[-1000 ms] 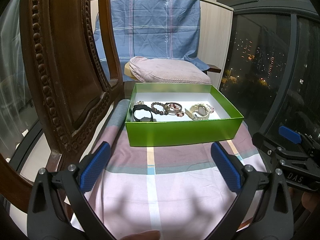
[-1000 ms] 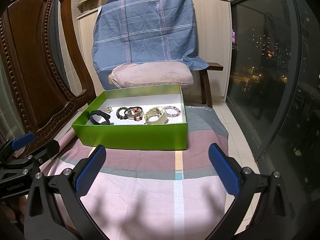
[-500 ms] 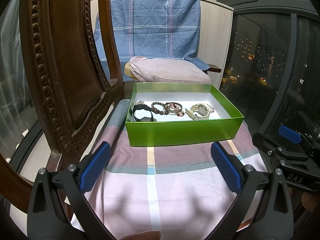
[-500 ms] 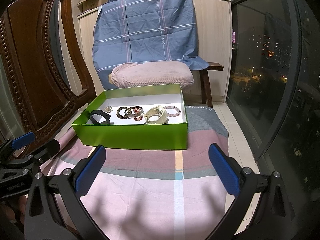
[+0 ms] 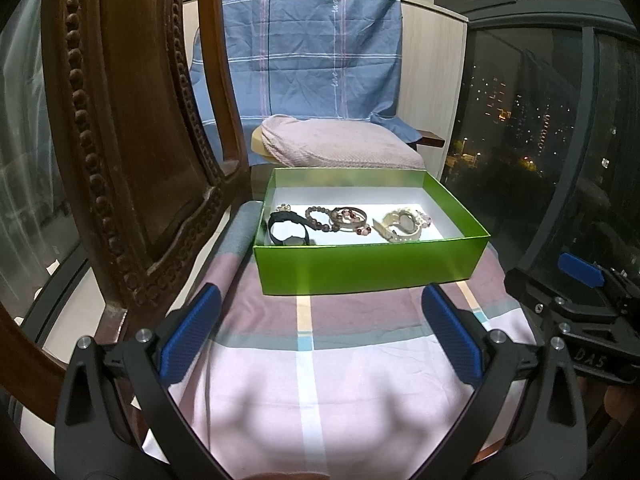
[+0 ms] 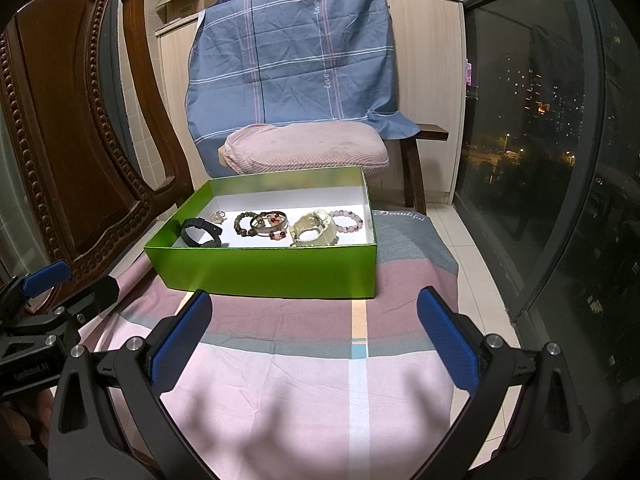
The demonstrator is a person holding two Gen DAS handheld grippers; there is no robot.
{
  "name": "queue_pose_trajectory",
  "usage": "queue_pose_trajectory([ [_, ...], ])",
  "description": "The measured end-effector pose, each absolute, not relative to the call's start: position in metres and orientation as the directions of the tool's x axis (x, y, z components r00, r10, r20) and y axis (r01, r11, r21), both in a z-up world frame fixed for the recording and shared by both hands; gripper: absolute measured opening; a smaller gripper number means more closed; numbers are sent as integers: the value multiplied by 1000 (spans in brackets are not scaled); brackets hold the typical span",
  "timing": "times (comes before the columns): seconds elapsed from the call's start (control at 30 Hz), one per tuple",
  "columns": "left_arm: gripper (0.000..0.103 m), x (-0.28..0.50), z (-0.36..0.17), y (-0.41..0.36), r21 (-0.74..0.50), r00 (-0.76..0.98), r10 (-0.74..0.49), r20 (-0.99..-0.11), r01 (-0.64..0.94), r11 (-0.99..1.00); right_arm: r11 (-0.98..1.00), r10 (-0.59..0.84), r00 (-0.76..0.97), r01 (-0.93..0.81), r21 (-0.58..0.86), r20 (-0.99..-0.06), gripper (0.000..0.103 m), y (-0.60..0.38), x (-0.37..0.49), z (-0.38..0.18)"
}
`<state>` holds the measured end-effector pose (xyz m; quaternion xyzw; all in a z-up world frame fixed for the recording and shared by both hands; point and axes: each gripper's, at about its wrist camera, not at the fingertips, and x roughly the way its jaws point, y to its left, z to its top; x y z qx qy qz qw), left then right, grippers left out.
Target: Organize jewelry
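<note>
An open green box [image 5: 368, 268] [image 6: 264, 270] stands on a striped pink cloth. Inside lie a black band [image 5: 288, 232] [image 6: 200, 232], a dark bead bracelet [image 5: 318, 218] [image 6: 244, 224], a metal bangle with red beads [image 5: 352, 218] [image 6: 274, 224], a cream watch [image 5: 400, 226] [image 6: 314, 232] and a pink bead bracelet [image 6: 348, 220]. My left gripper [image 5: 320, 334] is open and empty, short of the box. My right gripper [image 6: 314, 334] is open and empty, also short of the box.
A carved wooden chair back [image 5: 132, 120] [image 6: 76, 128] rises at the left. A pink cushion [image 5: 340, 146] on a stool and a blue plaid cloth [image 6: 292, 52] are behind the box. A dark window [image 6: 540, 120] is at the right.
</note>
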<state>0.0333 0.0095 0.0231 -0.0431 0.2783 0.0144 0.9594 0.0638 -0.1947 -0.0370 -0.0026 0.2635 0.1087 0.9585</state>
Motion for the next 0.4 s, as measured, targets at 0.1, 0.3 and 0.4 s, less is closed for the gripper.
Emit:
queue_pose_trajectory([
  [0.1, 99, 33, 22, 11, -72, 844, 5, -536, -51, 996, 976, 207, 837, -210, 52, -506, 100, -195, 64, -37],
  [0.3, 99, 33, 23, 11, -69, 844, 1, -537, -45, 997, 976, 207, 837, -210, 52, -507, 100, -194, 64, -37],
  [0.4, 99, 33, 23, 12, -72, 843, -4, -537, -41, 997, 976, 207, 837, -210, 52, -507, 100, -194, 64, -37],
])
